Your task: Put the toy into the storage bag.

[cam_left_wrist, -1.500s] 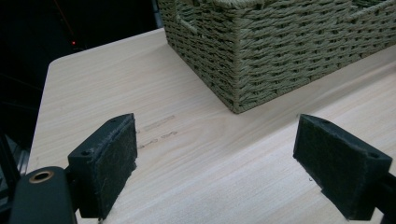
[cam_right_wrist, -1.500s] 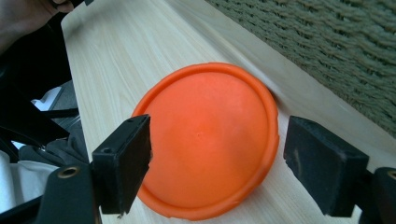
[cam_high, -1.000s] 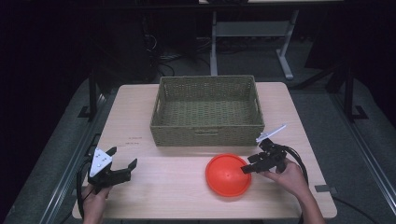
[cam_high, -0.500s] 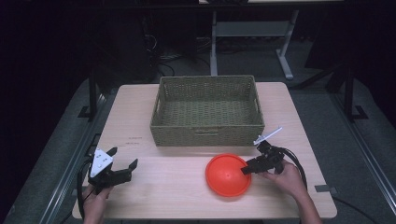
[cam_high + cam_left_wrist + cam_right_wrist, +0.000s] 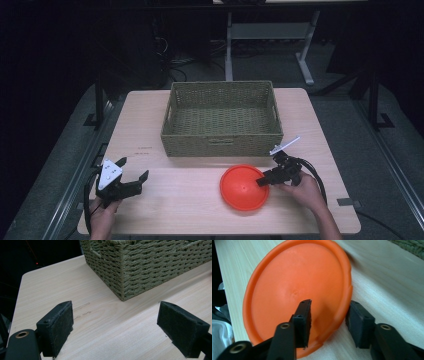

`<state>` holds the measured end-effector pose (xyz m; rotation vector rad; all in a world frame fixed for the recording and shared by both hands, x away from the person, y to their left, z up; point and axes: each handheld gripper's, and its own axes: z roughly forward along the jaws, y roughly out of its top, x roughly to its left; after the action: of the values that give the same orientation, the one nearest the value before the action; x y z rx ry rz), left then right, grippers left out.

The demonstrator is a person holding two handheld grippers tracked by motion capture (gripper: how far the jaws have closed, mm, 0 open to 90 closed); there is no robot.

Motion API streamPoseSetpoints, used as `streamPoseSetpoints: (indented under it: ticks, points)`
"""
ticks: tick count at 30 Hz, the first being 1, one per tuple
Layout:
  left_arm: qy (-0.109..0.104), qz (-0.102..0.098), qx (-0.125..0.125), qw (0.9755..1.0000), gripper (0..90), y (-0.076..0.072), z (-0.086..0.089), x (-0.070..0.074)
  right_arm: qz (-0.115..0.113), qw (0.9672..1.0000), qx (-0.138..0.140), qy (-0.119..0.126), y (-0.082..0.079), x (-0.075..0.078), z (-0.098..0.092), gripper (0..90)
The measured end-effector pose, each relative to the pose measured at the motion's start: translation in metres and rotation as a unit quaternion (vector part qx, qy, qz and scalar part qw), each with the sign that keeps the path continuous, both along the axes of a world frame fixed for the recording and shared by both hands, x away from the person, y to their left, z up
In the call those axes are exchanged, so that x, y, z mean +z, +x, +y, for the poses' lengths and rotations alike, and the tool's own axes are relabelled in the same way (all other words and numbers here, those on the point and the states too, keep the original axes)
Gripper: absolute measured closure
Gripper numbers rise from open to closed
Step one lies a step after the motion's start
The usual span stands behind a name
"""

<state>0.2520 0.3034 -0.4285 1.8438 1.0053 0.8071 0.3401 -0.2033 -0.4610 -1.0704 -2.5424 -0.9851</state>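
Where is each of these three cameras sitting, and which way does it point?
High view: above the person's side, looking forward and down at the table, basket, orange disc, both hands with grippers.
Left gripper view: rides the left gripper, facing the basket's corner; its open jaws show.
Right gripper view: rides the right gripper, jaws just closing astride the disc's rim.
Shared: basket in high and left views; disc in high and right views.

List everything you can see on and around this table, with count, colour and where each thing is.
disc: one, orange, front right of the table, its rim between the right gripper's jaws
basket: one, woven olive-tan, back centre of the table
table: one, light wood
metal stand: one, pale, on the floor behind the table
left gripper: one, black, open, over the table's front left corner
right gripper: one, black, jaws closing around the disc's right rim
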Motion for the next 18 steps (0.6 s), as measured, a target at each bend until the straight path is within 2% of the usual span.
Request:
streamPoseSetpoints:
  ticks: [2, 4, 5, 6, 11, 13, 18]
  points:
    - [0.001, 0.0, 0.0, 1.0, 13.0, 0.0, 0.0, 0.0, 0.001, 1.0, -0.005, -0.004, 0.001, 0.0, 0.0, 62.4]
    - [0.002, -0.002, 0.003, 1.0, 13.0, 0.0, 0.0, 0.0, 0.012, 0.9997, -0.014, -0.014, 0.001, 0.002, 0.0, 66.3]
    - [0.003, -0.002, 0.002, 1.0, 13.0, 0.0, 0.0, 0.001, 0.005, 0.9995, -0.015, -0.028, 0.0, 0.004, 0.001, 69.7]
    - [0.003, -0.003, 0.002, 1.0, 13.0, 0.0, 0.0, 0.001, 0.005, 0.9995, -0.015, -0.028, 0.0, 0.004, 0.001, 69.7]
    - [0.002, -0.003, 0.004, 1.0, 13.0, -0.001, 0.0, 0.001, -0.013, 0.9995, -0.023, -0.015, -0.002, 0.016, 0.003, 77.1]
    - [-0.001, -0.003, 0.002, 1.0, 13.0, -0.001, 0.001, 0.001, -0.017, 0.9995, -0.027, -0.002, -0.005, 0.022, 0.004, 79.6]
    - [-0.001, -0.002, 0.005, 1.0, 13.0, -0.001, 0.004, 0.001, -0.034, 0.9992, -0.021, 0.003, -0.008, 0.034, 0.011, 81.8]
